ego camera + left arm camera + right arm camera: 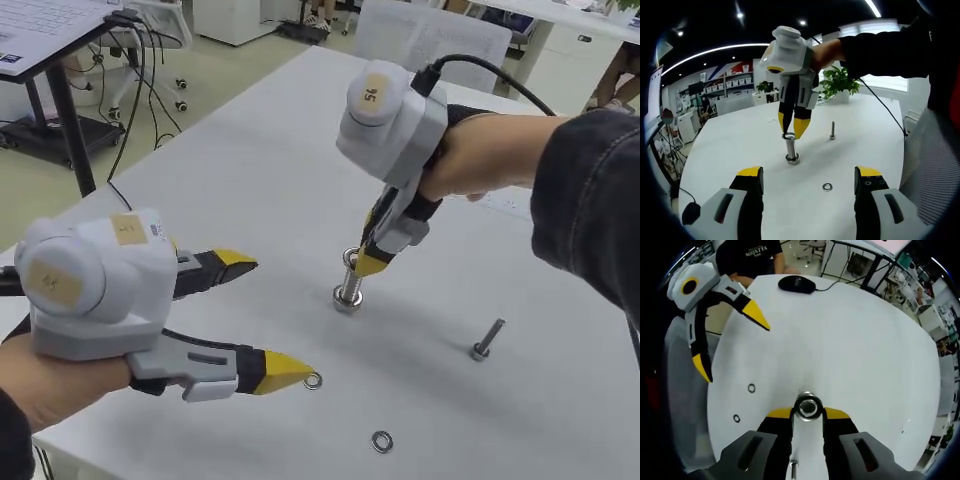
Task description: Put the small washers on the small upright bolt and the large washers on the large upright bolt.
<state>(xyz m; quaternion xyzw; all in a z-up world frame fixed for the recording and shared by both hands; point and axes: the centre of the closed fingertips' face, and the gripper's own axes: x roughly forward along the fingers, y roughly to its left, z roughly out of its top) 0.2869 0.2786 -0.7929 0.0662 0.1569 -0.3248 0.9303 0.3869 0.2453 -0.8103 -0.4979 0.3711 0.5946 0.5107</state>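
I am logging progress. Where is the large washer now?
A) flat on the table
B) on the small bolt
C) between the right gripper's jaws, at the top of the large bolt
C: the right gripper grips the large washer at the large bolt's tip.

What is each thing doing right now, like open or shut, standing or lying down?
left gripper: open, empty
right gripper: shut on large washer
large washer: at top of large bolt
large bolt: upright
small bolt: upright, no washers on it
two small washers: flat on the table
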